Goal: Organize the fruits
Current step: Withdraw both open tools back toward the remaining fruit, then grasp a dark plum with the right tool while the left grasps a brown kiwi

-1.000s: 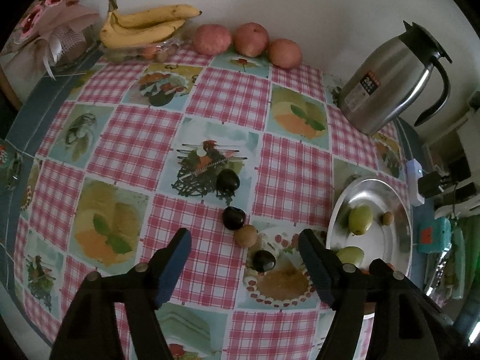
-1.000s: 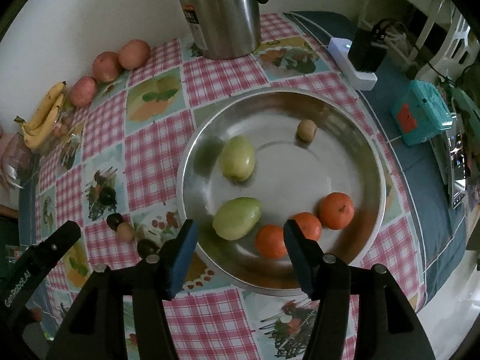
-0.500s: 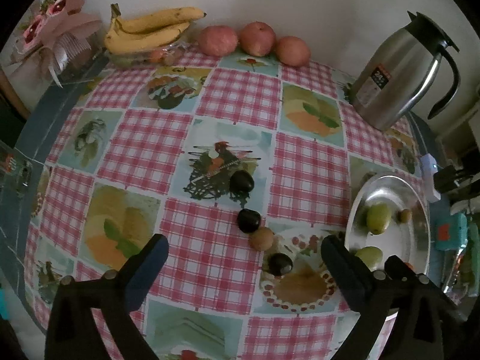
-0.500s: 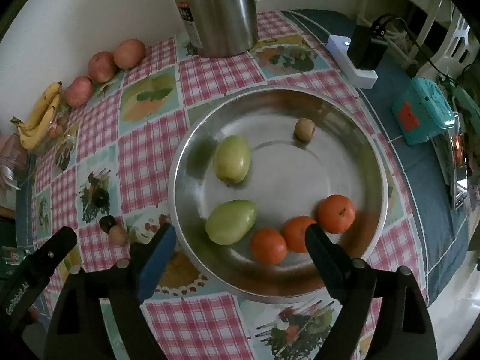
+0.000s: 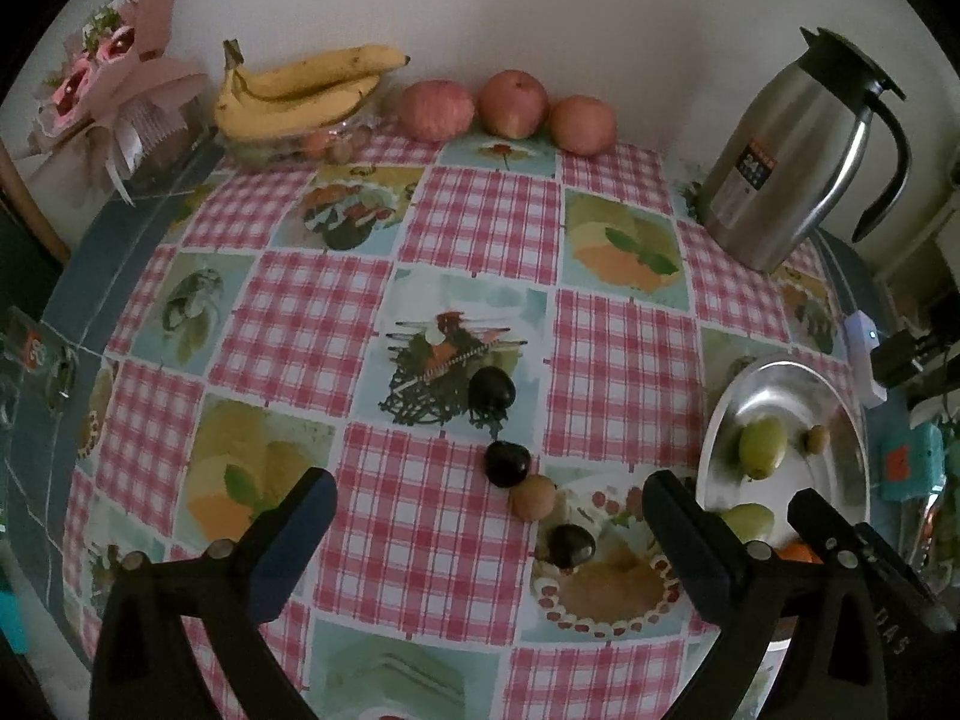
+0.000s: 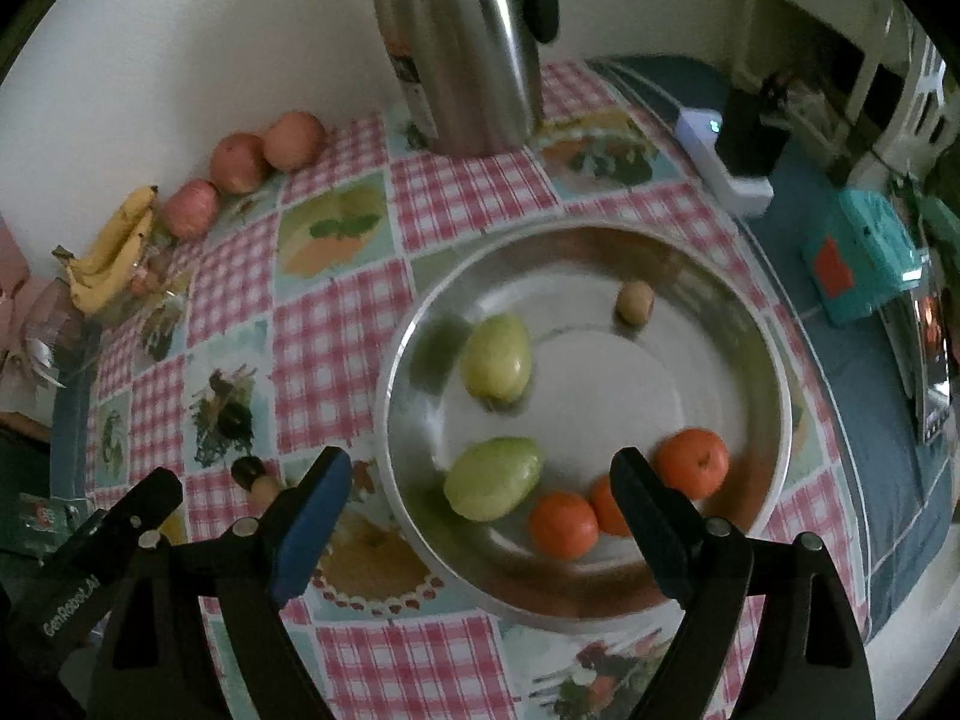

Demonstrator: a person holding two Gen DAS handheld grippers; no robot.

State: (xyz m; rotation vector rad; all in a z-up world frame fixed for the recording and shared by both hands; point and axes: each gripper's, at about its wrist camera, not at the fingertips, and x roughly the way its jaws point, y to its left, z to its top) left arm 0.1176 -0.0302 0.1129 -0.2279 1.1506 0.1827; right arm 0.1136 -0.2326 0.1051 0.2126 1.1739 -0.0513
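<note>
Fruits [image 5: 507,463] near plate [image 6: 774,360] rim

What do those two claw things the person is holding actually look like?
Both are black plastic tongs with two angled fingers, blue pads on the inner faces and small silver screws. The left gripper and right gripper look alike. Seen from the right camera, the left one's side carries white lettering. No hands or sleeves show.

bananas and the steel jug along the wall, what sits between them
Three red apples in a row against the wall, between the bananas and the steel jug; clearest in the left wrist view.
</note>
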